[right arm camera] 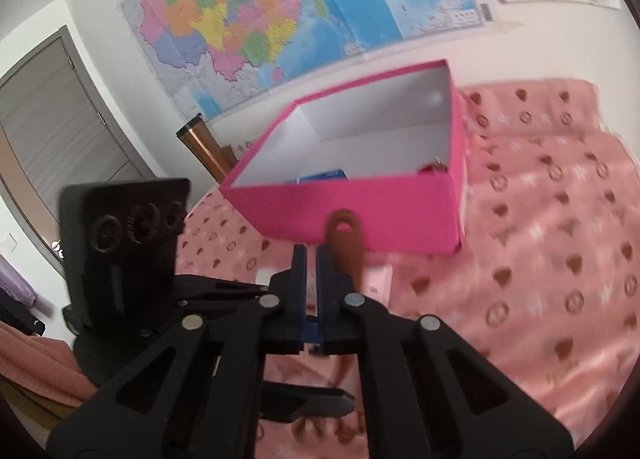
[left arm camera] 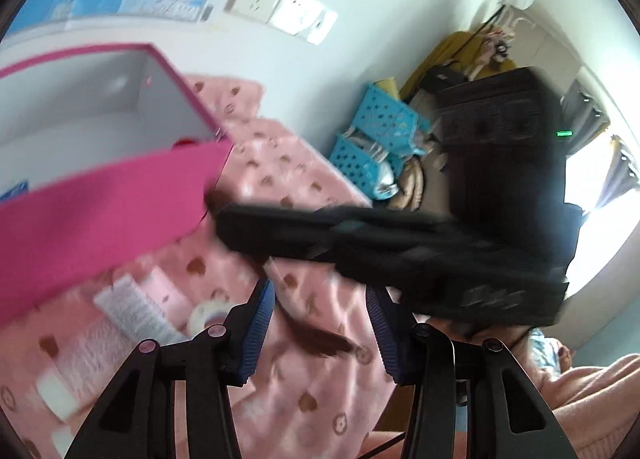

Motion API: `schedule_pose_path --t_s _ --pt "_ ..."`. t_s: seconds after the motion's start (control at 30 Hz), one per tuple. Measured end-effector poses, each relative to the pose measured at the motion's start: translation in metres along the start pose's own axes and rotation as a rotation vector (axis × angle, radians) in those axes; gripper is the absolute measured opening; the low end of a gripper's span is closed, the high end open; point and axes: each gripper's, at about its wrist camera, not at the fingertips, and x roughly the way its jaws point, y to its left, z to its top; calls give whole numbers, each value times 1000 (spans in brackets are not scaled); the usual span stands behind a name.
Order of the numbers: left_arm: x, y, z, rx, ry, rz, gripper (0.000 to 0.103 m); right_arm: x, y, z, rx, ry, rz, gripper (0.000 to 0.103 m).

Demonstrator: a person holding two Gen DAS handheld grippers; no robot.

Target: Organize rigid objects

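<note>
My right gripper point(right arm camera: 312, 255) is shut on a thin brown handle point(right arm camera: 346, 235) with a hole in its tip, held aloft in front of the pink box point(right arm camera: 360, 215). In the left wrist view the right gripper point(left arm camera: 224, 227) crosses the frame toward the pink box point(left arm camera: 100, 219). The handle's dark lower end point(left arm camera: 324, 343) hangs blurred between the blue pads point(left arm camera: 260, 319) of my left gripper point(left arm camera: 320, 319). That gripper is open and its pads stand clear of the brown end. The box is white inside and holds a blue item point(right arm camera: 320, 177) and a red item point(right arm camera: 434, 169).
A pink printed blanket point(right arm camera: 540, 239) covers the surface. On it, near the box, lie a white tube point(left arm camera: 132, 307), a tape roll point(left arm camera: 204, 317) and a pale pink item point(right arm camera: 380, 279). A copper tumbler point(right arm camera: 204, 147) stands behind the box. Blue baskets point(left arm camera: 380, 119) sit by the wall.
</note>
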Motion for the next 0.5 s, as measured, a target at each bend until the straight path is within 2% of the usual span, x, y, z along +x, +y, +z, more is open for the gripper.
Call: schedule_pose_path --t_s 0.07,0.17,0.23,0.3,0.33,0.5 --pt "3 6 5 1 4 26 48 13 -8 2 30 18 24 5" --pt "13 21 -1 -52 42 36 48 17 -28 -3 74 30 -18 9" --pt "19 29 -9 -69 66 35 48 6 -43 -9 101 21 -82 14" --pt "24 32 -13 -76 85 35 48 0 -54 -14 102 45 -132 37" --pt "27 31 -14 -76 90 35 48 -1 -60 -17 97 67 -181 39" --pt "36 22 -14 -48 103 77 48 15 -72 -27 47 182 -270 40"
